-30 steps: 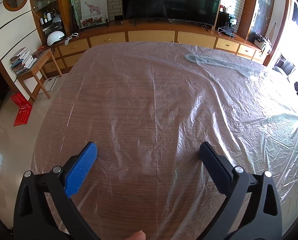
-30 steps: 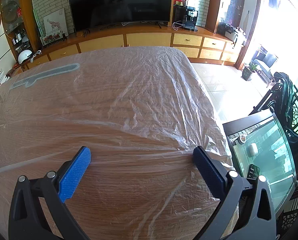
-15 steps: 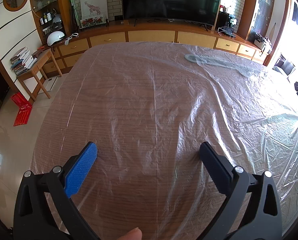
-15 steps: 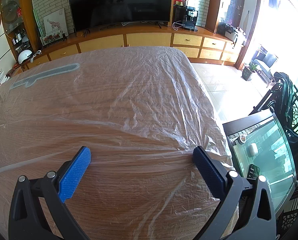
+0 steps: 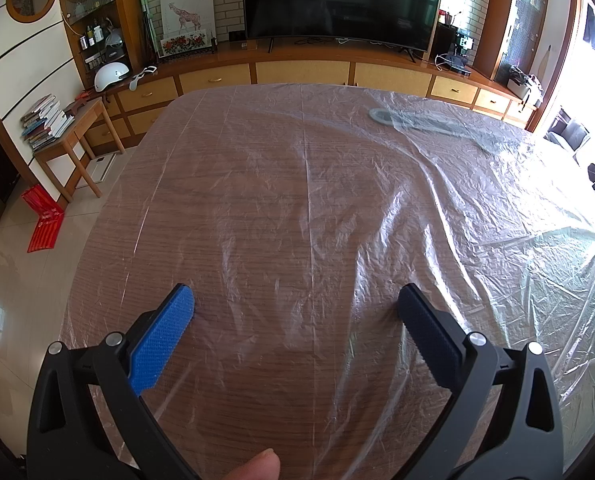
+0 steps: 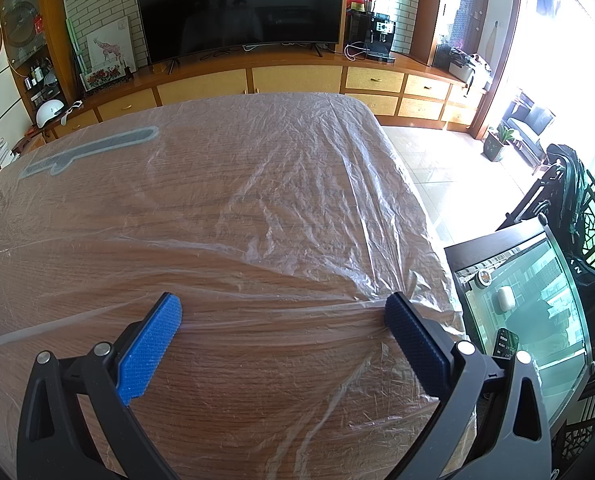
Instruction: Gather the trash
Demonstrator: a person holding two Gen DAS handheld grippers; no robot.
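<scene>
A thin clear plastic sheet (image 5: 337, 184) lies crumpled over the whole wooden table (image 5: 233, 216); it also shows in the right wrist view (image 6: 281, 208). A grey flat shape (image 5: 429, 124) shows through the sheet near the far edge, and in the right wrist view (image 6: 93, 150) too. My left gripper (image 5: 295, 300) is open and empty just above the sheet near the front edge. My right gripper (image 6: 283, 312) is open and empty, its tips at a raised fold of the sheet near the table's right end. No loose trash is visible.
A long wooden cabinet (image 5: 301, 72) with a large TV (image 5: 337, 0) stands behind the table. A small side table with books (image 5: 53, 128) stands at the left. A glass-topped dark stand (image 6: 525, 304) is close to the table's right end.
</scene>
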